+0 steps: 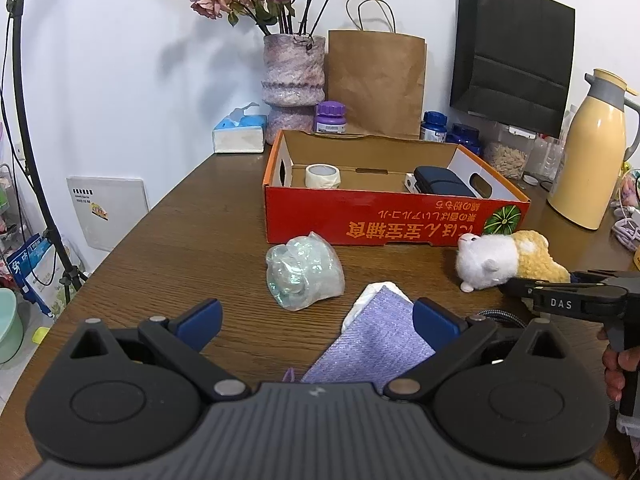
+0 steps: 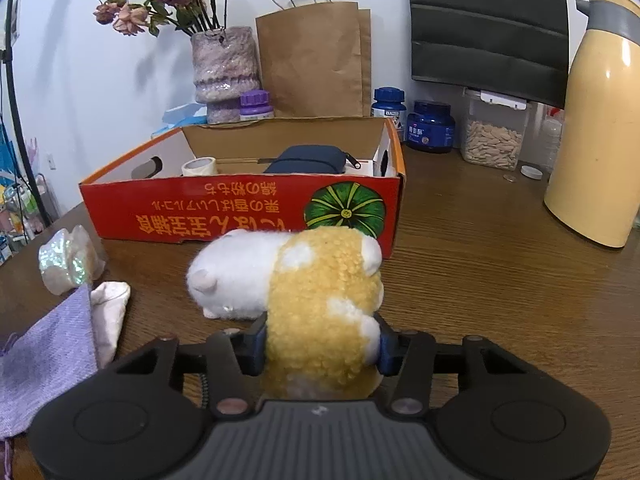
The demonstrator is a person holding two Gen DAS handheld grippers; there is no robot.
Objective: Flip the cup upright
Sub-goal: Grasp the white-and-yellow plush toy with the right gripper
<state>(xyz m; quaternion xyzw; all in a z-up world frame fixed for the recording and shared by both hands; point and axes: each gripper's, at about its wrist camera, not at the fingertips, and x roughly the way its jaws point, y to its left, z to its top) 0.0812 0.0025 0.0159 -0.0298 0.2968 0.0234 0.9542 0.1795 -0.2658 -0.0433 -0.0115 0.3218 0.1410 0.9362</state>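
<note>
One plush toy (image 2: 320,304) squeezed in right gripper (image 2: 320,350), left gripper (image 1: 316,326) spread wide, one red box (image 1: 384,216), two paper bags.

On the table (image 1: 224,208): one red box (image 1: 384,220) at twelve o'clock, holding one tape roll (image 1: 322,176) and one dark case (image 1: 440,182). One plush toy (image 2: 304,280), one shiny wrapped lump (image 1: 304,272) and one purple cloth (image 1: 376,344) lie before it. Behind the box stand one vase (image 1: 294,76), two paper bags, brown (image 1: 376,80) and black (image 1: 512,48), and three jars: one purple-capped (image 1: 330,117), two blue (image 2: 389,104) (image 2: 431,126). One tissue box (image 1: 240,132) sits at eleven o'clock; one seed container (image 2: 494,136) and one yellow jug (image 2: 596,128) at two o'clock.
</note>
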